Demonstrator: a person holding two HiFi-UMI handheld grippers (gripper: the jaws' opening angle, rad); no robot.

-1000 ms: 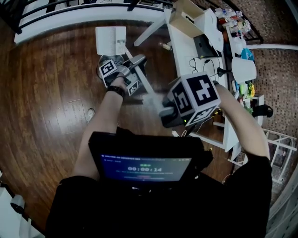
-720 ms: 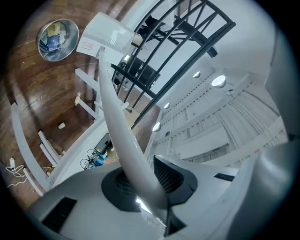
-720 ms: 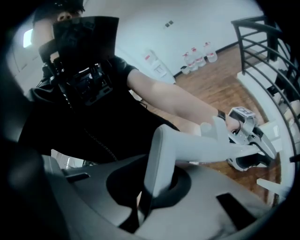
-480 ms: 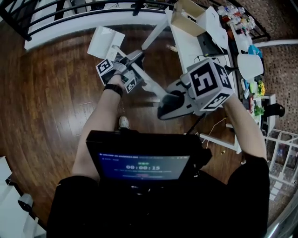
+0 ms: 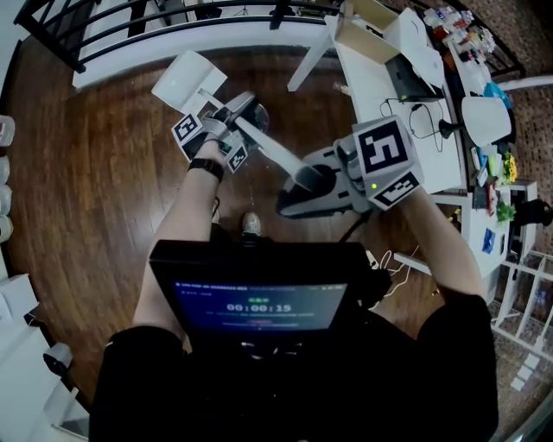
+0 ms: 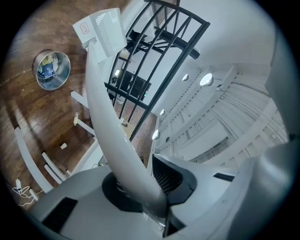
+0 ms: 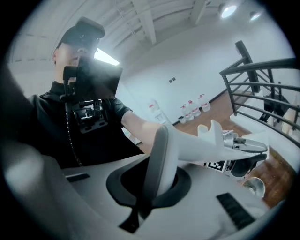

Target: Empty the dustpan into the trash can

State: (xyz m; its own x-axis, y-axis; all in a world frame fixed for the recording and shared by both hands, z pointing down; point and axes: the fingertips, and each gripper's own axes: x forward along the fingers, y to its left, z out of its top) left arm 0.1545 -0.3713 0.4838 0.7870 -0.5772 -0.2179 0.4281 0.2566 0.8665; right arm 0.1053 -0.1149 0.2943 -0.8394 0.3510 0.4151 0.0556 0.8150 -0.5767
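A white dustpan (image 5: pixel 186 78) on a long white handle (image 5: pixel 268 151) hangs over the wood floor; in the left gripper view the dustpan (image 6: pixel 101 30) sits at the far end of its handle (image 6: pixel 108 126). My left gripper (image 5: pixel 229 121) grips the handle near the pan; its jaws (image 6: pixel 140 183) have just been closing with the handle between them. My right gripper (image 5: pixel 298 186) is shut on the handle's near end (image 7: pixel 159 154). The round metal trash can (image 5: pixel 255 110) stands on the floor beside the left gripper, partly hidden, and shows open-topped from above (image 6: pixel 51 70).
A white desk (image 5: pixel 380 95) with a box, cables and small items fills the right side. A black railing (image 5: pixel 173 17) runs along the far edge of the floor. The person's shoe (image 5: pixel 251 226) is on the floor below the handle. A chest-mounted screen (image 5: pixel 259 298) blocks the near floor.
The dustpan has swung to the left and tilted, with the left gripper following it. The right gripper has turned, its marker cube now further right. The trash can now shows beside the left gripper.
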